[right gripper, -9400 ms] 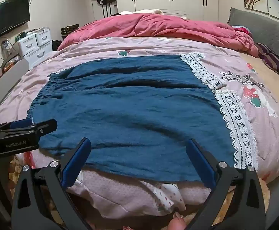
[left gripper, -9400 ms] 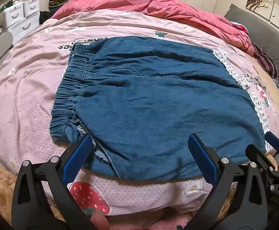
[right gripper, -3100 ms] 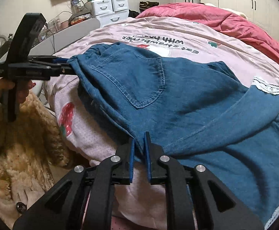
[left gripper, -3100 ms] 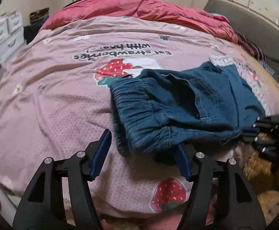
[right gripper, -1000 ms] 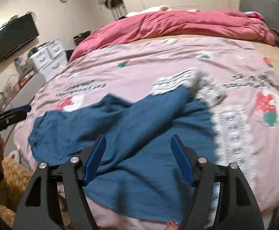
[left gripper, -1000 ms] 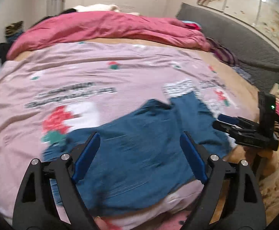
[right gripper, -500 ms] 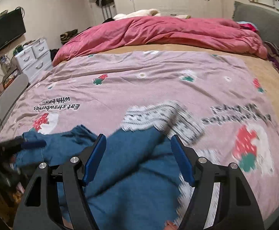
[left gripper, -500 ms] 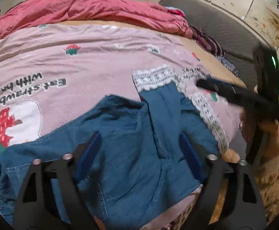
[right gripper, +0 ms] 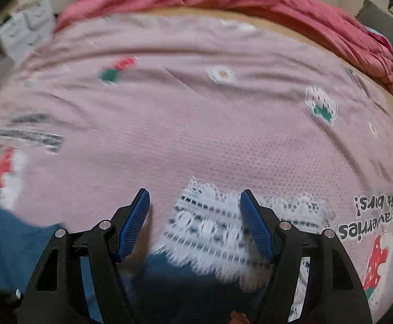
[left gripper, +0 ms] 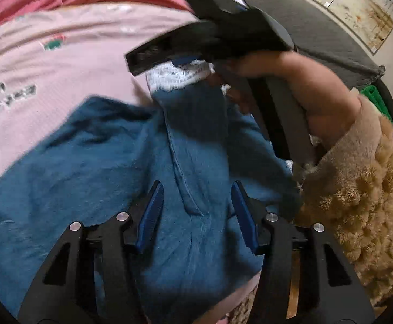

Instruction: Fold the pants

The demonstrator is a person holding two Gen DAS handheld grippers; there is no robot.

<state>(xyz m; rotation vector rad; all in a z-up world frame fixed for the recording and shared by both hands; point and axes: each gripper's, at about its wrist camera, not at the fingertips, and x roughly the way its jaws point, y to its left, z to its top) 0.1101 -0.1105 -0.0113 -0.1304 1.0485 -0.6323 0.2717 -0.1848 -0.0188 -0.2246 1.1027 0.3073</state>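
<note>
The pants (left gripper: 94, 167) lie rumpled on the pink bedspread (left gripper: 61, 62) at the near edge of the bed, denim bunched and only partly doubled over. The left tool (left gripper: 196, 210) is released, jaws spread over a seam at mid-garment, gripping nothing. Further right, the right tool (right gripper: 195, 213) is likewise released, jaws straddling the lace hem (right gripper: 210, 224) of one leg; the left wrist view shows it low over that hem. Judged step: taking hold of the leg end for the next fold. The next move calls for closing the right tool on the lace edge, securing all layers.
</note>
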